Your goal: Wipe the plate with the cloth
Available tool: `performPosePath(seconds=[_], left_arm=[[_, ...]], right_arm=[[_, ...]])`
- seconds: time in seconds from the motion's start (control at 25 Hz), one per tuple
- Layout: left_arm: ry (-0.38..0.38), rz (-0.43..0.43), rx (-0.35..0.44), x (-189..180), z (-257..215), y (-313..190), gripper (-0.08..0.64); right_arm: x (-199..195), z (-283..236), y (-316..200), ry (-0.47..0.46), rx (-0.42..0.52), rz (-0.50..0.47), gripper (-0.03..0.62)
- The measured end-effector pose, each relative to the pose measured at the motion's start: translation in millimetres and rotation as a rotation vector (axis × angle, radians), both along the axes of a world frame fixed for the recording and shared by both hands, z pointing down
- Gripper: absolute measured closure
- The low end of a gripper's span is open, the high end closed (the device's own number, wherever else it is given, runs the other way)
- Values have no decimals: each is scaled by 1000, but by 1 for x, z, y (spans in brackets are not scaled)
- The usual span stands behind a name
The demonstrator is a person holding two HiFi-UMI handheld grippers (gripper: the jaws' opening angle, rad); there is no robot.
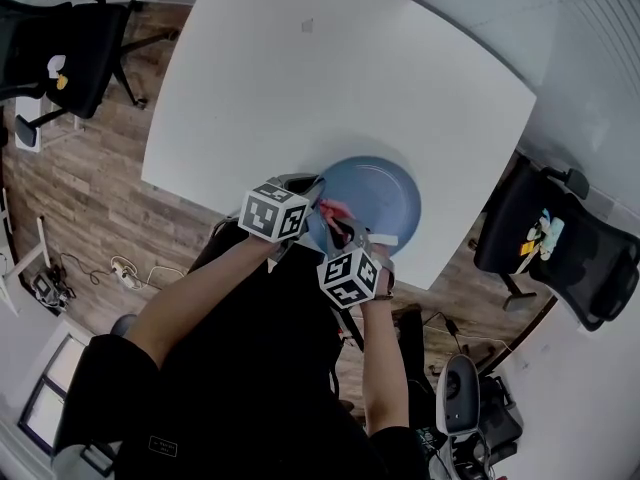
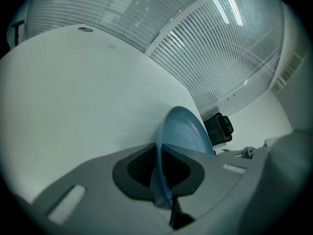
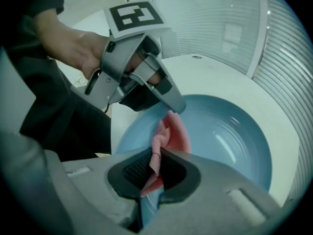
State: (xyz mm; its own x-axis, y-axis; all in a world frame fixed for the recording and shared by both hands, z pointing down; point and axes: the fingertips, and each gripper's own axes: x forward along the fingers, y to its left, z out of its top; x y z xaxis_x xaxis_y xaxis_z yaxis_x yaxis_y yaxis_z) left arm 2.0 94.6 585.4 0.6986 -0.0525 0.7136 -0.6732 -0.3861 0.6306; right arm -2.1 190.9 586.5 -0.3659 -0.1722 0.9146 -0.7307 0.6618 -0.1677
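The plate (image 1: 375,193), blue and round, sits on the white table (image 1: 330,78) close to its near edge, towards the right corner, and we judge the wiping to be under way. The left gripper (image 2: 159,173) is clamped on the plate's rim at the side nearest us, with the thin edge pinched between its dark pads. We cannot tell whether the plate lies flat or is tipped up a little. We would make that clamp the anchor: firm and motionless, so the plate neither spins nor slides off the near edge under the rubbing. The right gripper (image 3: 155,168) is closed on the pink cloth (image 3: 173,133), which bunches out beyond its jaws onto the plate's inner face, just beside the left gripper's tips. To wipe well we should press the loose fold flat rather than drag a bunched corner. We should then sweep in overlapping arcs from this side across the well to the far rim, with pressure light enough that the cloth is not pulled from the jaws.
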Motion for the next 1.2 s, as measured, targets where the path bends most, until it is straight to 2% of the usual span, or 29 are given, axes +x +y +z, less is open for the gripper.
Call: performPosePath(seconds=[0.36, 0.6, 0.84, 1.0, 1.2], left_arm=[[5, 14, -8, -2, 0, 1, 541], [9, 36, -1, -1, -1, 2, 541], [10, 75, 17, 0, -1, 2, 543], [7, 82, 26, 0, -1, 1, 543], [11, 76, 26, 0, -1, 1, 543]], right_arm=[[-13, -1, 33, -99, -140, -27, 569], [0, -3, 48, -103, -213, -77, 569], [22, -2, 31, -68, -187, -28, 569], [38, -1, 5, -25, -150, -23, 569], [52, 0, -32, -21, -121, 16, 569]])
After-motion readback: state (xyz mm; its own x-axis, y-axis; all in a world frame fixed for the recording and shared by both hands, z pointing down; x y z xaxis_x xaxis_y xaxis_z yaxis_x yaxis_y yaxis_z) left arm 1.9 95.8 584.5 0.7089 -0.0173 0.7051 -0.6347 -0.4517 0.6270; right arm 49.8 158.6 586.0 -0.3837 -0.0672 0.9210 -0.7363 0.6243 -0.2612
